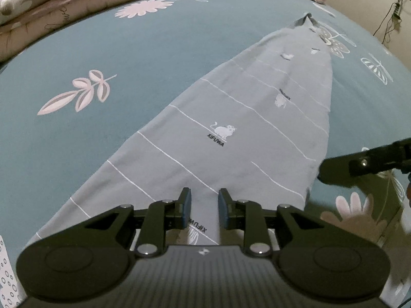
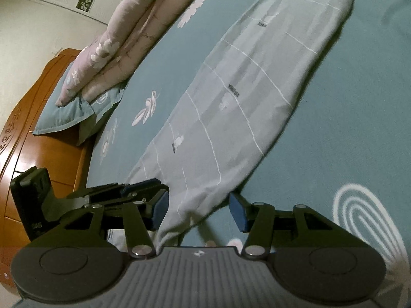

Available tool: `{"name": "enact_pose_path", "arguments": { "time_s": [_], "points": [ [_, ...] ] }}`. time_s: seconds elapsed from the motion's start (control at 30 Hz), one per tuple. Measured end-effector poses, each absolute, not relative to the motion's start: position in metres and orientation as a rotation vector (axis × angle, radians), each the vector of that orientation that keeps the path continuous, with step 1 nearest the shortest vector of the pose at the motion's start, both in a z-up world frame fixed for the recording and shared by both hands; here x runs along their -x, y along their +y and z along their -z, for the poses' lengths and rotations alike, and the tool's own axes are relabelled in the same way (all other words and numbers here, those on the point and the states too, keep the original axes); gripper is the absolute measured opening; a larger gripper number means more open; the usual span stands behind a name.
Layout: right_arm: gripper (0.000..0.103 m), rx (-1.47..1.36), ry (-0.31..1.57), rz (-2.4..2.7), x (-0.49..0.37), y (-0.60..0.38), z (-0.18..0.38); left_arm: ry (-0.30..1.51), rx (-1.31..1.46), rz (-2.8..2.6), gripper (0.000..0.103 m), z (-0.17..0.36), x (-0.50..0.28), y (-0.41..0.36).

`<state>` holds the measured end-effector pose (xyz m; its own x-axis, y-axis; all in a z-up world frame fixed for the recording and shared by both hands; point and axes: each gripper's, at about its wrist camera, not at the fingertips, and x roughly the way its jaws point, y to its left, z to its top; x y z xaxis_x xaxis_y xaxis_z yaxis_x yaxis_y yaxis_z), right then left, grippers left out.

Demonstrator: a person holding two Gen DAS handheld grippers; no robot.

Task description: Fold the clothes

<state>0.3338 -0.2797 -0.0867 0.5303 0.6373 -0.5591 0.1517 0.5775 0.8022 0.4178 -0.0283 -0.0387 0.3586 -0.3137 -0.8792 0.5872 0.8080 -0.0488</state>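
My grey garment [image 1: 231, 128] lies long on the bed [image 1: 128, 59], so both tongs, left [image 1: 204, 209] and right [image 2: 199, 211], stand apart over its near end, gripping nothing yet.

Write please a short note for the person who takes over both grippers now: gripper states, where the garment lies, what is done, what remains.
Left gripper: open, over the near end of the grey garment, nothing pinched.
Right gripper: open, the garment's near corner lies between its pads, not pressed.
Garment: one long narrow strip, flat on the blue bedsheet, so it seems already folded lengthwise.
Left to do: probably grip the near end and fold it across toward the far end.
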Motion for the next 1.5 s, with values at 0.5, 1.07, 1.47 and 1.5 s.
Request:
{"name": "enact_pose_path", "arguments": {
  "time_s": [0.5,1.07,1.47,1.5],
  "points": [
    [0.041,-0.805,0.876,-0.246,-0.329,-0.29,0.083,1.048,-0.298,0.605,0.026,0.041,-0.42,-0.027],
    [0.009,-0.677,0.931,-0.188,-0.348,-0.286,0.076,1.014,-0.3,0.598,0.027,0.043,-0.417,-0.029],
    [0.018,-0.622,0.879,-0.458,-0.316,-0.24,0.034,0.942,-0.379,0.59,0.037,0.017,-0.365,-0.013],
    [0.018,-0.589,0.89,-0.504,-0.317,-0.228,0.035,0.941,-0.406,0.574,0.037,0.018,-0.357,-0.011]
  ]
}}
